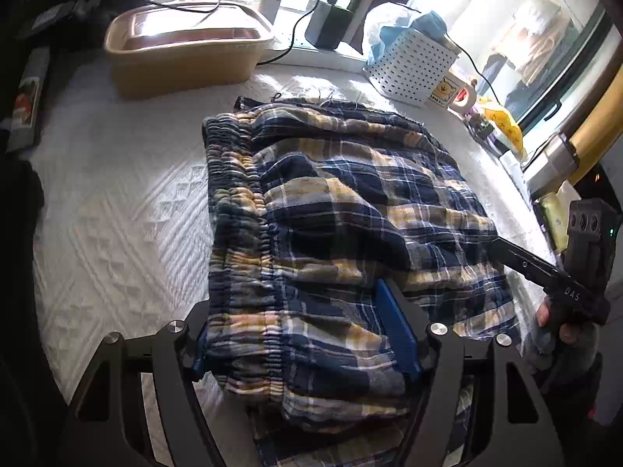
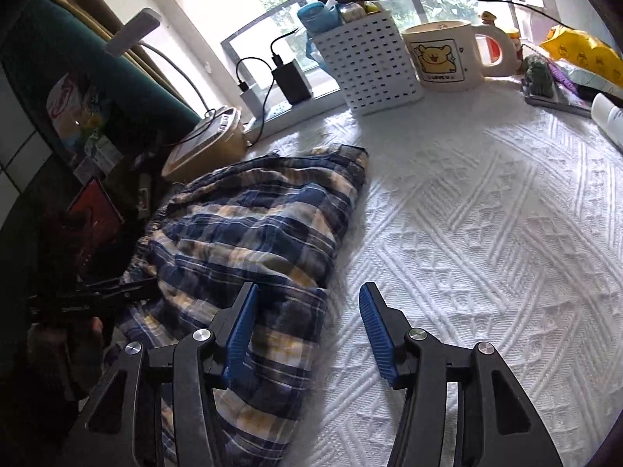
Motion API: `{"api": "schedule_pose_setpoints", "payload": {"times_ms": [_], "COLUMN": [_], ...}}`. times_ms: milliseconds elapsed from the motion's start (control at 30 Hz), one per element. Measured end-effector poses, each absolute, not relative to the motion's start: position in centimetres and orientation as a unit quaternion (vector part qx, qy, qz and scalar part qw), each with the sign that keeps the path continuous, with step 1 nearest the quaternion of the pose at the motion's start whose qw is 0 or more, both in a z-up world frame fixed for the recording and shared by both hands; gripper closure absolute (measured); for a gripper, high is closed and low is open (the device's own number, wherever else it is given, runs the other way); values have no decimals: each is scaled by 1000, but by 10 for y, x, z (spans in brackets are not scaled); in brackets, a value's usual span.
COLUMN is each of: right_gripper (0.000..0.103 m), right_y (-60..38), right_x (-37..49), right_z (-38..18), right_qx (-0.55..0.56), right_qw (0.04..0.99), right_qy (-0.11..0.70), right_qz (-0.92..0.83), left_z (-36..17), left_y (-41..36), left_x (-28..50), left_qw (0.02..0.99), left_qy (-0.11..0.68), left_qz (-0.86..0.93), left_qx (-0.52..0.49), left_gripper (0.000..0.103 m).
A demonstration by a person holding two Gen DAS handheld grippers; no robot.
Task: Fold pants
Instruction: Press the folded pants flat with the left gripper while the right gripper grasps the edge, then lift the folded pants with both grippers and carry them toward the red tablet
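Center of the left wrist frame: one pair of plaid pants (image 1: 331, 210), folded into a lumpy stack on the white quilted cover (image 1: 117, 210). Left gripper (image 1: 307, 334) jaws wide apart, elastic waistband edge bunched between them, can't tell if actually pinched. Right gripper (image 2: 309, 334) jaws apart too, left pad over plaid cloth, bare cover in between. Upper frame: one tan lidded box (image 1: 183, 54), one white perforated basket (image 2: 370, 66), one bear mug (image 2: 447, 54).
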State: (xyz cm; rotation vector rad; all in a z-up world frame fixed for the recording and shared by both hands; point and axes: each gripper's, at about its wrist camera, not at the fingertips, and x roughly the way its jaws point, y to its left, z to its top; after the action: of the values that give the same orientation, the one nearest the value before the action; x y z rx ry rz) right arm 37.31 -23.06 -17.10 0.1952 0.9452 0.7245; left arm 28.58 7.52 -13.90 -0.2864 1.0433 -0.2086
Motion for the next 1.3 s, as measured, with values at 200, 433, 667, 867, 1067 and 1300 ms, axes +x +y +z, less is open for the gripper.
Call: {"api": "schedule_pose_setpoints", "payload": {"times_ms": [200,433,667,867,1067,1300], "right_gripper": [44,19,46,79,86,89], "right_y": [-224,-210,-203,-199,-188,-185], "right_x": [378,374,375,375,364,358], "right_z": [-174,-172,-176,-179,-173,-170], "right_qx": [104,81,75,61,20,17], "right_qw": [813,812,804,807,822,833], "right_qy": [450,441,451,453,437,422], "right_qz": [353,374,381,374,365,358], "left_z": [-137,-140,-139,-135,-128,-121], "left_y": [64,54,54,55,52,52], "left_x": [287,284,278,271,263,259], "left_qw": [851,857,858,861,871,877], "left_qy": [497,485,471,463,453,449], "left_qz": [-107,-124,-150,-155,-150,-140], "left_qx": [-134,-125,-138,-140,-114,-102], "left_gripper": [36,74,79,79,80,80]}}
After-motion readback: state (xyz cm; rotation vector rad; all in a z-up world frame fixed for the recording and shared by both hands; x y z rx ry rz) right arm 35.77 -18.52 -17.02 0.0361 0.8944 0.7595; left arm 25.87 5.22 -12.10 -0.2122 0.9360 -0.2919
